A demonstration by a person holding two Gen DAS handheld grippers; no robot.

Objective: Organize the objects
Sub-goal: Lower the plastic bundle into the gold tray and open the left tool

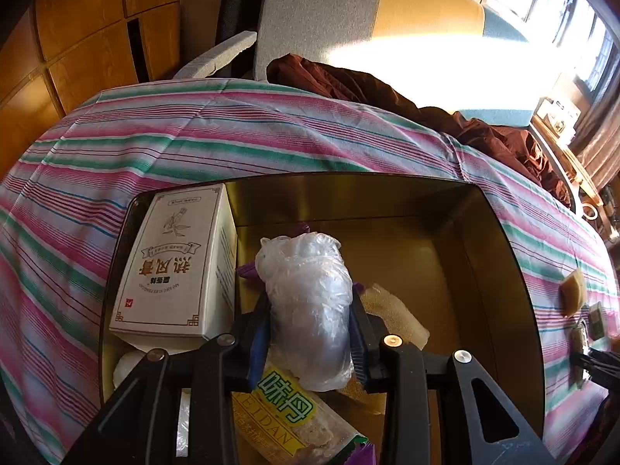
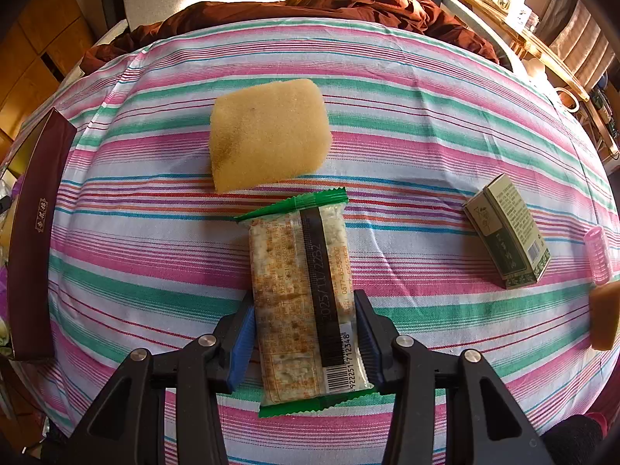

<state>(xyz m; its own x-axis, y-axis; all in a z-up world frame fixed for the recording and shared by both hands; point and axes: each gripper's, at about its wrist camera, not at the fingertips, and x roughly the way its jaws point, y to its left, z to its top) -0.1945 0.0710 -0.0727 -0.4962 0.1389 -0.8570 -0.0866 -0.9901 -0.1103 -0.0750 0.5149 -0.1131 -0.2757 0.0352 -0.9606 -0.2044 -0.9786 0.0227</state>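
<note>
My left gripper (image 1: 310,333) is shut on a crumpled clear plastic bag (image 1: 306,294), which it holds inside the gold-lined box (image 1: 387,209). The box also contains a white carton (image 1: 174,263), a green-labelled snack packet (image 1: 286,399), a tan sponge (image 1: 395,310) and a purple wrapper (image 1: 248,271). My right gripper (image 2: 306,333) is shut on a green-edged cracker packet (image 2: 302,271) that lies barcode-up on the striped cloth (image 2: 407,116). Beyond it are a yellow sponge (image 2: 267,131) and, to the right, a small green carton (image 2: 507,232).
The box's maroon outer wall (image 2: 35,232) stands at the left of the right wrist view. A pink hair roller (image 2: 598,254) and another sponge piece (image 2: 604,317) sit at the right edge. A brown cloth (image 2: 310,0) lies along the far edge, with a chair (image 1: 317,11) behind.
</note>
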